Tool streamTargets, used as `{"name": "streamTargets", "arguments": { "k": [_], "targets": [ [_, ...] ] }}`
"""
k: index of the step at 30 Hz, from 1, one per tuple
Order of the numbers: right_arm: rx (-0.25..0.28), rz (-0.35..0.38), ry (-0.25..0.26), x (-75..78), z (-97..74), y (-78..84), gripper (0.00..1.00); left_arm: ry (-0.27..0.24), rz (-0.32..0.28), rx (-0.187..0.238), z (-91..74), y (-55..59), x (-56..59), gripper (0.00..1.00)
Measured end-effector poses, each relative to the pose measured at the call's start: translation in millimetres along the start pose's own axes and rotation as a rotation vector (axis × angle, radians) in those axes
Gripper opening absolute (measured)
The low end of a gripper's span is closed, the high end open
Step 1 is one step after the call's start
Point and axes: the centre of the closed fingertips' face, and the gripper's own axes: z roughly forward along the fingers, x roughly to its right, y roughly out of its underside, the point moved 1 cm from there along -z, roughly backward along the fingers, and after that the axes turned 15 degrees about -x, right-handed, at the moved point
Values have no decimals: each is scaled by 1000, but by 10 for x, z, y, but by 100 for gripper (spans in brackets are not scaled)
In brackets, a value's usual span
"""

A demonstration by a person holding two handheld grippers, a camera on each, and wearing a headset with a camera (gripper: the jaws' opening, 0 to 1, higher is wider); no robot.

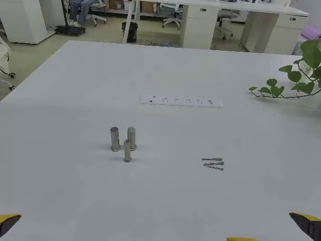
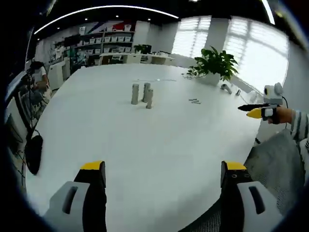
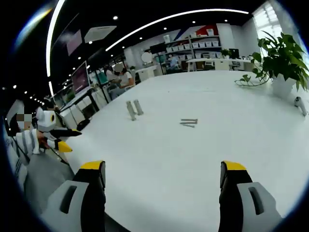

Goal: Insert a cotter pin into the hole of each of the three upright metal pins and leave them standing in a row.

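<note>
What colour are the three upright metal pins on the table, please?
The metal pins are plain silvery grey, with no pattern; the head view shows them best.

The counter [image 1: 70, 196] was a broad, plain white slab. Three short metal pins [image 1: 123, 142] stood upright on it in a tight cluster, two side by side and the third just in front of them on the person's side. Well apart from the pins, to their right, three cotter pins [image 1: 213, 163] lay flat, close together and roughly parallel. Beyond the pins, on the far side from the person, a white power strip [image 1: 181, 101] lay flat across the counter. Far to the right of the pins stood a potted plant [image 1: 303, 60], with one leafy stem [image 1: 273, 93] trailing over the surface toward them.
</note>
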Motion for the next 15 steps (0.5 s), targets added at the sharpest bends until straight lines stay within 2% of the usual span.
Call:
{"name": "streamTargets", "arguments": {
  "k": [4, 5, 8, 15],
  "targets": [
    [3, 10, -12, -8, 3, -5, 99, 43, -17, -34, 10, 50, 73, 99],
    [1, 10, -11, -7, 4, -5, 99, 46, -12, -31, 6, 42, 90, 99],
    [-4, 6, -9, -3, 6, -5, 99, 41, 6, -19, -4, 15, 109, 99],
    [-7, -5, -10, -4, 15, -29, 99, 34, 22, -21, 7, -20, 91, 99]
  ]
}}
